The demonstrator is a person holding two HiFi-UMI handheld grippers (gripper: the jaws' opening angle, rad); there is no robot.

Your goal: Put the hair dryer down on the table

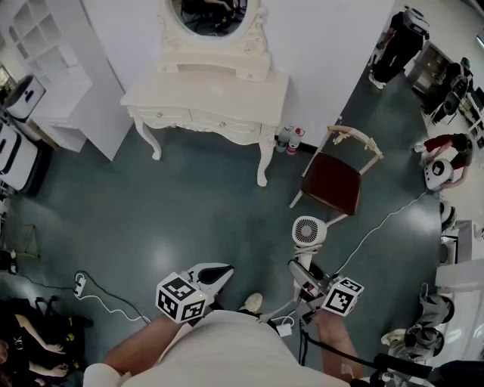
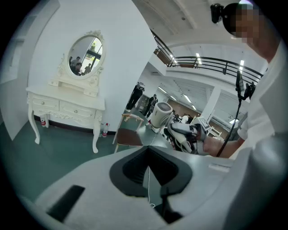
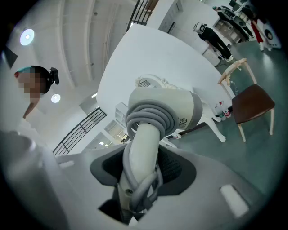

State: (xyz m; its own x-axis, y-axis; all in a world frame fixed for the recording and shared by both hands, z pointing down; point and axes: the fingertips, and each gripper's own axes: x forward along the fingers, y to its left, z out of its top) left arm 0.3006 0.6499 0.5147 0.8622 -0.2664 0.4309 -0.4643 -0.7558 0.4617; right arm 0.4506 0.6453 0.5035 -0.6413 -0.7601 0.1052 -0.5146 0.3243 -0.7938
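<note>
Right gripper (image 1: 301,272): jaws set fairly wide and clamped on the handle of the hair dryer (image 1: 308,230); the dark pads press the handle from both sides; the grey cord (image 3: 148,114) is coiled round the handle just above the pads, and a loop of it runs down between them

Hair dryer: held upright in the air above the teal floor (image 1: 166,219), barrel uppermost, round grille facing the head camera; in the head view it lies just beside the front leg of the chair (image 1: 333,181); it is well apart from the white dressing table (image 1: 204,94) and touches neither table nor floor

Left gripper (image 1: 215,273): jaws drawn in; the tips appear to meet, though the wide-angle view leaves this slightly uncertain; the dark hollow behind the tips holds nothing and only floor shows through it; this gripper is held low on the person's left, apart from the dryer

Dressing table: stands against the white wall, oval mirror (image 1: 215,15) above it; two small bottles (image 1: 290,140) stand by its right front leg
</note>
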